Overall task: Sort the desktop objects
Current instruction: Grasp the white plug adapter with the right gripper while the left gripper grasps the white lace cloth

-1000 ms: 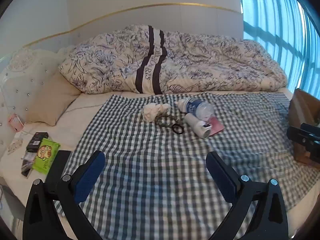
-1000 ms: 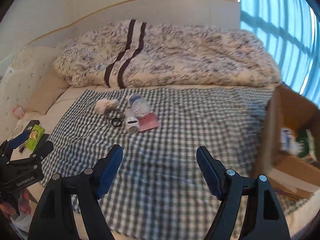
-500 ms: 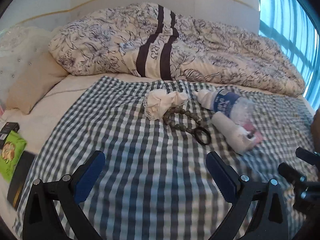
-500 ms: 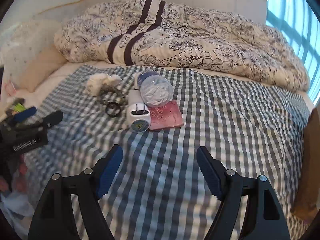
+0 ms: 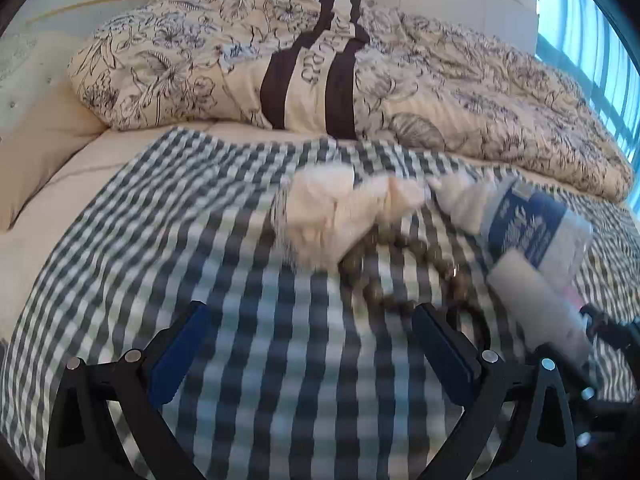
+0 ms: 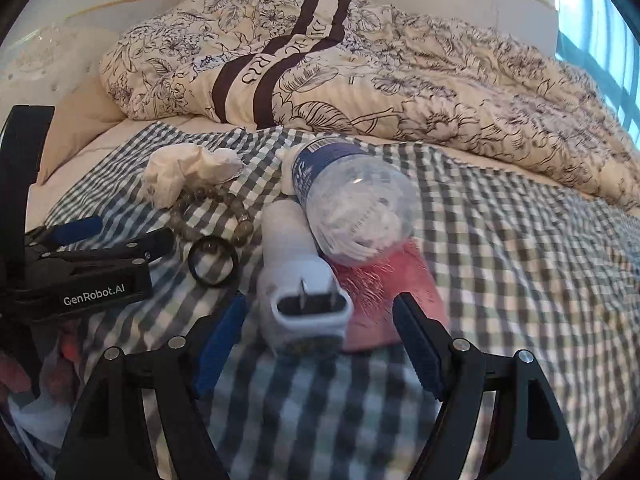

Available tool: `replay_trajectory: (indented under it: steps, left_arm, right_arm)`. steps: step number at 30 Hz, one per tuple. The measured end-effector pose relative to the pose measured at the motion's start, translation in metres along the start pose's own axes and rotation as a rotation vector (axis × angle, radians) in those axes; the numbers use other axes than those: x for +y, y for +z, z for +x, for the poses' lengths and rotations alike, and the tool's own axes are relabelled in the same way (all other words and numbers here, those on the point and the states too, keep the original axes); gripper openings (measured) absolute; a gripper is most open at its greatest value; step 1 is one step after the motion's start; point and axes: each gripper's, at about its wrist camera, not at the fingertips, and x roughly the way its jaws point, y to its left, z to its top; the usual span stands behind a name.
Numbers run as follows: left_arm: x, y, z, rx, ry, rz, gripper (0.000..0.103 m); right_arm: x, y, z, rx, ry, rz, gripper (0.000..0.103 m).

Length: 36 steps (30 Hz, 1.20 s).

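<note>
On the checked cloth (image 6: 500,264) lie a crumpled white tissue (image 6: 184,170), a bead bracelet (image 6: 212,210), a black ring (image 6: 213,261), a white plug adapter (image 6: 298,280), a plastic bottle (image 6: 352,200) and a pink card (image 6: 390,292). My right gripper (image 6: 320,336) is open, its jaws on either side of the adapter's near end. My left gripper (image 5: 308,356) is open and empty, just short of the tissue (image 5: 332,216) and beads (image 5: 404,264); it also shows in the right wrist view (image 6: 112,236), left of the ring. The bottle (image 5: 528,228) and adapter (image 5: 536,304) lie to its right.
A floral duvet (image 6: 400,72) is heaped along the back of the bed. A beige pillow (image 5: 44,140) lies at the left. Blue-lit windows (image 5: 592,32) are at the right.
Both grippers have moved forward towards the cluster of objects. The right one now straddles the adapter; the left has closed in on the tissue and beads. The cardboard box has left view.
</note>
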Motion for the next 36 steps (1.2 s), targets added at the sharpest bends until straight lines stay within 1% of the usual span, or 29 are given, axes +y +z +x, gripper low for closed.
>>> replay_trajectory:
  steps: [1,3,6,9,12,13,14,15,16,17,19,20,22,25,28,30,34,36]
  left_arm:
    - [0.0,0.004,0.0,-0.017,-0.006,0.004,0.103]
    - [-0.003,0.011,0.004,-0.036,0.007,0.023,0.103]
    - [-0.011,0.022,0.017,-0.034,0.03,0.055,0.103]
    - [-0.011,0.03,0.025,-0.033,0.052,0.046,0.103]
    - [-0.006,0.034,0.03,-0.028,0.057,0.008,0.103]
    - [-0.004,0.034,0.034,-0.013,0.048,-0.006,0.097]
    - [-0.002,0.035,0.038,0.006,0.042,-0.013,0.089]
    - [0.001,0.035,0.045,0.044,0.029,-0.021,0.063]
    - [0.003,0.034,0.051,0.076,0.026,-0.034,0.051]
    - [0.004,0.035,0.052,0.078,0.033,-0.045,0.049]
    - [0.005,0.035,0.052,0.078,0.037,-0.051,0.039]
    - [0.004,0.035,0.053,0.081,0.045,-0.046,0.034]
    - [0.002,0.034,0.051,0.074,0.049,-0.029,0.02]
    - [0.0,0.032,0.043,0.06,0.055,-0.008,0.01]
    - [0.001,0.027,0.027,0.053,0.054,0.018,0.009]
    - [0.004,0.021,0.011,0.054,0.024,0.025,0.009]
    - [0.01,0.008,-0.035,0.025,-0.001,0.039,0.009]
    - [0.011,0.002,-0.058,0.009,-0.002,0.047,0.009]
  right_arm:
    - [-0.001,0.0,0.004,0.004,0.004,0.008,0.076]
    - [-0.001,-0.002,0.007,-0.008,0.0,0.014,0.076]
    - [0.003,-0.005,0.009,-0.023,-0.027,-0.007,0.077]
    - [0.004,-0.005,0.009,-0.026,-0.027,-0.008,0.077]
    - [0.003,-0.006,0.009,-0.032,-0.027,-0.007,0.077]
    - [0.002,-0.006,0.008,-0.034,-0.025,-0.005,0.077]
    - [0.001,-0.006,0.008,-0.035,-0.023,-0.003,0.076]
    - [0.001,-0.006,0.008,-0.037,-0.023,0.0,0.074]
    - [0.0,-0.006,0.008,-0.04,-0.026,0.004,0.073]
    - [-0.001,-0.006,0.007,-0.041,-0.027,0.008,0.071]
    - [0.0,-0.007,0.007,-0.045,-0.019,0.01,0.066]
    - [0.0,-0.007,0.006,-0.047,-0.013,0.007,0.061]
    - [0.003,-0.008,0.005,-0.052,0.002,-0.008,0.047]
    - [0.004,-0.008,0.005,-0.055,0.011,-0.008,0.047]
    - [-0.002,-0.008,0.001,-0.067,0.028,0.023,0.047]
    - [-0.007,-0.009,-0.006,-0.074,0.034,0.049,0.047]
    - [-0.016,-0.019,-0.026,-0.032,0.056,0.066,0.047]
    - [-0.019,-0.027,-0.04,-0.016,0.054,0.057,0.047]
